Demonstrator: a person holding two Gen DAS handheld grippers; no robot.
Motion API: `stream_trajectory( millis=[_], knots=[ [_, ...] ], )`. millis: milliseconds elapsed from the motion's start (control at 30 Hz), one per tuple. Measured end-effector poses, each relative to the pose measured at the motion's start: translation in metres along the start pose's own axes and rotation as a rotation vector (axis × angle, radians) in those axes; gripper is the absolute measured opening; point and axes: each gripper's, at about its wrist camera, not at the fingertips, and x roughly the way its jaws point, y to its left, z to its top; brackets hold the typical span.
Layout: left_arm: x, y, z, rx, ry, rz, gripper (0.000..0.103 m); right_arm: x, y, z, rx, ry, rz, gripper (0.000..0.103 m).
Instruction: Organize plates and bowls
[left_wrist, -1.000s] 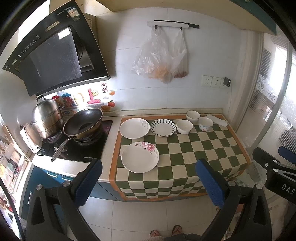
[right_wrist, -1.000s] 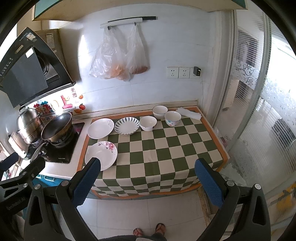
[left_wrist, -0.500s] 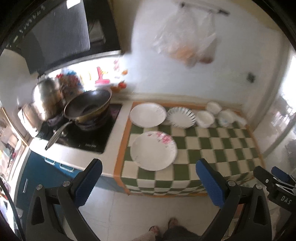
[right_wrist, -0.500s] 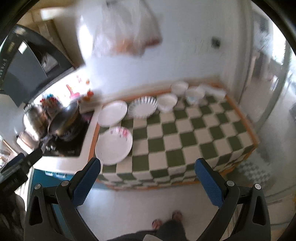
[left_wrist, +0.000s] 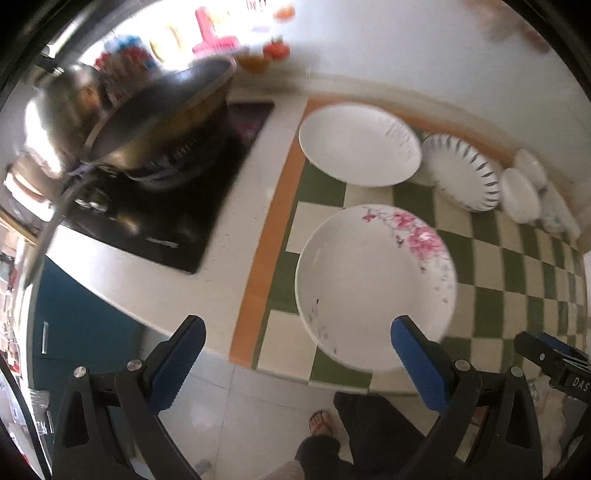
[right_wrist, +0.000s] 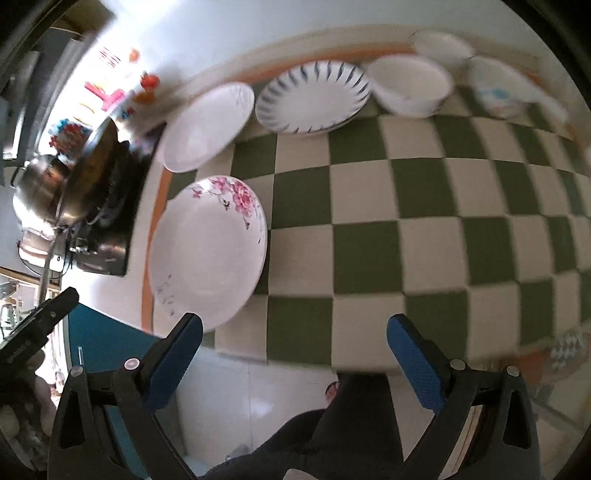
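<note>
A white plate with pink flowers (left_wrist: 373, 284) (right_wrist: 208, 251) lies near the front left of the green checked cloth (left_wrist: 517, 266) (right_wrist: 424, 206). Behind it lie a plain white plate (left_wrist: 358, 144) (right_wrist: 207, 127) and a striped plate (left_wrist: 461, 171) (right_wrist: 314, 96). Three white bowls (right_wrist: 410, 86) stand in the back row to the right, also in the left wrist view (left_wrist: 521, 195). My left gripper (left_wrist: 299, 354) is open and empty, just in front of the flowered plate. My right gripper (right_wrist: 295, 354) is open and empty at the cloth's front edge.
A black wok (left_wrist: 162, 114) (right_wrist: 96, 158) and a steel pot (left_wrist: 62, 114) sit on the black hob (left_wrist: 177, 206) left of the cloth. The counter's front edge drops to a tiled floor (left_wrist: 258, 417), where the person's legs and sandalled foot (left_wrist: 321, 421) show.
Both grippers have moved down and forward toward the counter, so the plates loom much larger. The left one has closed in on the flowered plate. Nothing on the cloth has moved.
</note>
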Motion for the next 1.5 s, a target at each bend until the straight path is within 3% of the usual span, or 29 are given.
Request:
stream_trajectory(
  millis=[267, 533, 567, 633, 700, 800, 1200, 1500],
  knots=[
    [0.102, -0.01, 0.041, -0.009, 0.179, -0.007, 0.1, 0.104, 0.004, 0.07, -0.044, 0.173, 0.049, 0.095],
    [0.158, 0.003, 0.041, -0.04, 0.341, -0.071, 0.066, 0.163, 0.02, 0.094, -0.047, 0.281, 0.142, 0.072],
    [0.161, 0.004, 0.04, -0.039, 0.348, -0.089, 0.06, 0.163, 0.024, 0.094, -0.057, 0.267, 0.144, 0.067],
    [0.166, 0.007, 0.04, -0.055, 0.348, -0.155, 0.056, 0.166, 0.027, 0.096, -0.055, 0.269, 0.148, 0.04],
    [0.165, 0.008, 0.038, -0.062, 0.346, -0.206, 0.039, 0.175, 0.028, 0.094, -0.026, 0.302, 0.173, 0.025],
    [0.165, 0.006, 0.038, -0.047, 0.336, -0.205, 0.039, 0.174, 0.033, 0.092, -0.027, 0.288, 0.183, 0.013],
    [0.129, -0.03, 0.033, 0.038, 0.29, -0.202, 0.036, 0.15, 0.022, 0.074, -0.041, 0.228, 0.159, 0.014],
    [0.098, -0.083, 0.044, 0.129, 0.257, -0.238, 0.036, 0.107, -0.027, 0.071, 0.02, 0.161, 0.152, 0.014]
  ],
)
